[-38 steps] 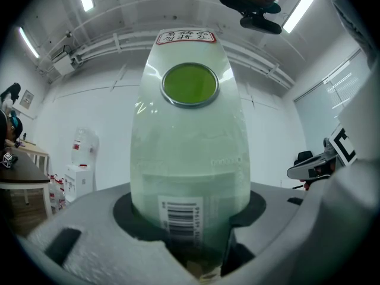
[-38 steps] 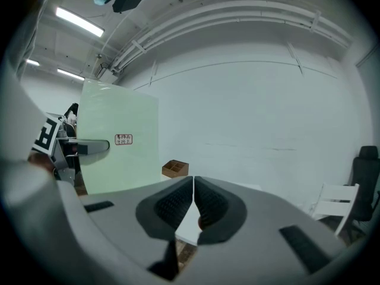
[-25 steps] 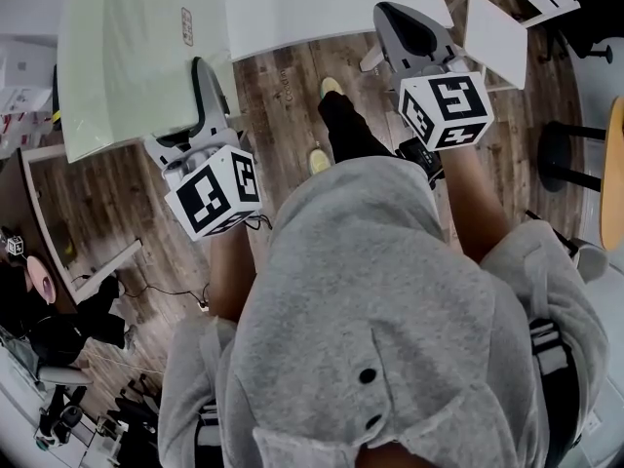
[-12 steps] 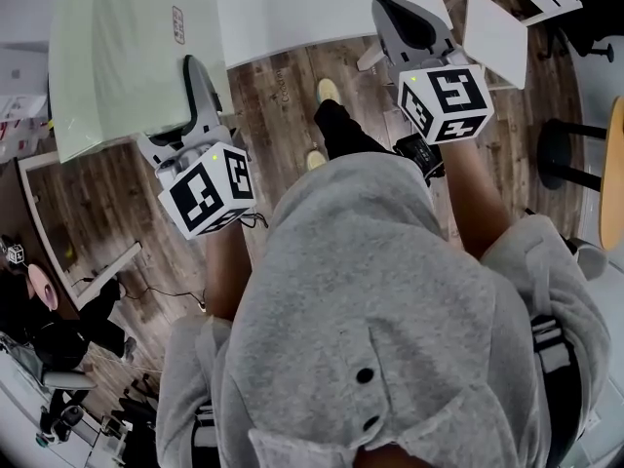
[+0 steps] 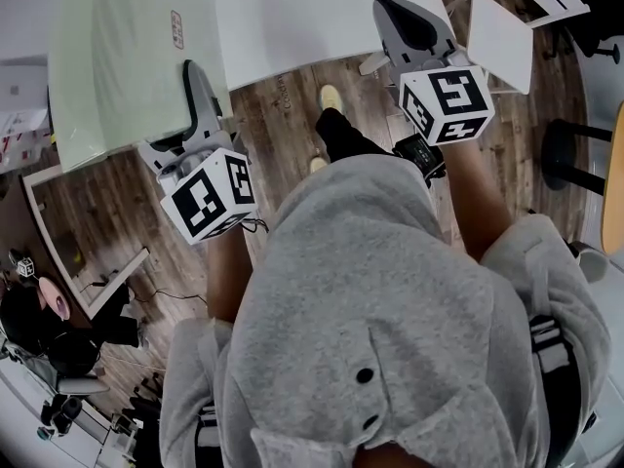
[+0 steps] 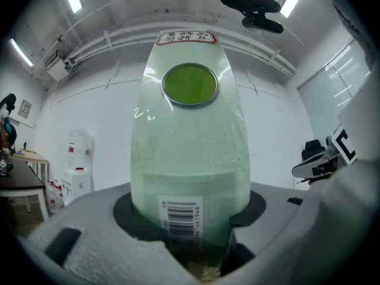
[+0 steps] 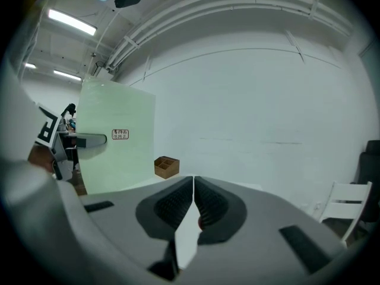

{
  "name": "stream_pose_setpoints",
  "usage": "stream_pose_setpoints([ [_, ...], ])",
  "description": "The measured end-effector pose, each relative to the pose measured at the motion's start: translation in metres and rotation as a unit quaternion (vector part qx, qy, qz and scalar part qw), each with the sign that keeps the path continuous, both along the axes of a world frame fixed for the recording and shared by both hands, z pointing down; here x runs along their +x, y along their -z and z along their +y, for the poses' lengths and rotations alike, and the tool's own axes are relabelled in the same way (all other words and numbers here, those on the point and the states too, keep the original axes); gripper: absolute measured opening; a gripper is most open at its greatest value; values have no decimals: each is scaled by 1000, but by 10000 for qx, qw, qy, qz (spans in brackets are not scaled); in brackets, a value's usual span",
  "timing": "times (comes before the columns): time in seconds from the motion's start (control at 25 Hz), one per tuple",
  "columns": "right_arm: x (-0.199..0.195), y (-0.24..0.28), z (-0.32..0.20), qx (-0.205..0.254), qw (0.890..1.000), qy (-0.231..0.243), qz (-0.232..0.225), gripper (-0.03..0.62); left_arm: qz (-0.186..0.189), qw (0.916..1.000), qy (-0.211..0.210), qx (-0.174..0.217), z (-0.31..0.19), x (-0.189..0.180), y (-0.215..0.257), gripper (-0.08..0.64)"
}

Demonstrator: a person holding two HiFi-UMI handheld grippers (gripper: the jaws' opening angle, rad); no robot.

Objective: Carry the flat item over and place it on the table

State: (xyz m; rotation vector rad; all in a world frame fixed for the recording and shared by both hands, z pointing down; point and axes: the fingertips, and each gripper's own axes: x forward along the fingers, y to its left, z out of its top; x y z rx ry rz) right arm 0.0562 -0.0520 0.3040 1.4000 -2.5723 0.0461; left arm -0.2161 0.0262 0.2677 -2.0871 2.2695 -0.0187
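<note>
Head view, board: the pale green board [image 5: 122, 57] is flat and rectangular with a smooth matte face. It is held out level, above the wooden floor [image 5: 283, 96], at the left end of the white surface [image 5: 312, 8]. Whether its far part already overlaps the surface, I cannot tell.
Head view, left tongs: the left tongs [image 5: 195, 81] are clamped on the board's near edge, and this is the only hold on it.
Head view, right tongs: the right tongs [image 5: 398, 16] reach to the surface's near edge, well apart from the board.
Head view, sticker: a small red-bordered sticker [image 5: 176, 29] sits near the board's right edge.
Left gripper view, grip: the board rises out from between the dark ribbed pads. It looks translucent and glossy, with a barcode label [image 6: 181, 215] low down and a round, darker green spot [image 6: 190, 85] higher up.
Right gripper view, jaws: they are closed together, with nothing seen pinched between the pads.
Right gripper view, surroundings: a small wooden box [image 7: 167, 166] stands on the surface.
Handling, judged: the board shows no sag from a single edge hold, so it is probably stiff and light. It is likely slick, so a firm pinch well in from the rim suits it.
Placing, judged: lower it flat, since a tilted edge could skid.
</note>
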Motion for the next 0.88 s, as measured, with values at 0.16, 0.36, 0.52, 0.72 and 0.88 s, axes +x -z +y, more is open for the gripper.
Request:
stream_pose_setpoints([
  [0.16, 9, -5, -30, -42, 10000, -14, 38, 29, -1, 10000, 21, -94, -31, 7, -6, 270],
  [0.36, 17, -7, -68, -96, 9999, 26, 70, 29, 20, 9999, 28, -164, -69, 18, -9, 268],
  [0.52, 20, -8, -96, -111, 9999, 110, 49, 29, -12, 9998, 65, -174, -95, 25, -6, 270],
  [0.72, 17, -9, -123, -139, 9997, 177, 12, 29, -63, 9996, 119, -236, -121, 26, -5, 270],
  [0.88, 19, -10, -138, -178, 9996, 203, -47, 29, -116, 9994, 155, -276, -135, 28, -3, 269],
])
